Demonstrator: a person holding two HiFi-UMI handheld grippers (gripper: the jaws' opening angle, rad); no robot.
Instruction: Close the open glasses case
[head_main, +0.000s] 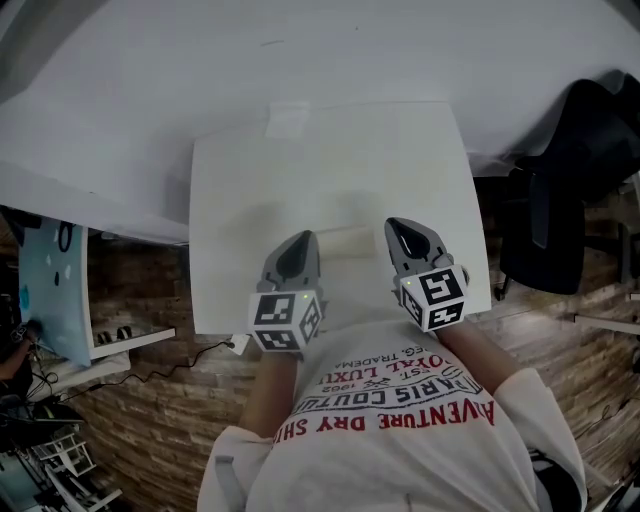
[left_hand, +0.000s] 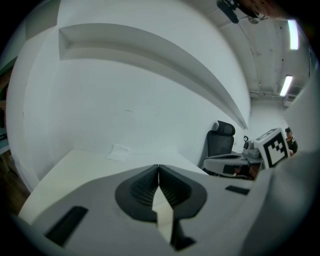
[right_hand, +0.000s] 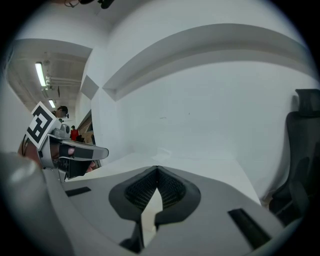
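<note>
A pale cream glasses case (head_main: 346, 241) lies on the white table (head_main: 330, 170) near its front edge; it is low and washed out, so I cannot tell whether its lid is up. My left gripper (head_main: 301, 240) hovers just left of it, jaws pressed together and empty. Just right of the case, my right gripper (head_main: 399, 227) is also shut on nothing. In the left gripper view the closed tips (left_hand: 158, 167) point over the tabletop, and the case is not visible. The right gripper view shows the same closed tips (right_hand: 156, 169), with no case in sight.
A small white paper slip (head_main: 288, 120) lies at the table's far edge, also seen as a slip (left_hand: 119, 151) from the left gripper. A white wall stands behind. A black office chair (head_main: 570, 190) is at the right. A shelf with cables (head_main: 60, 290) is at the left.
</note>
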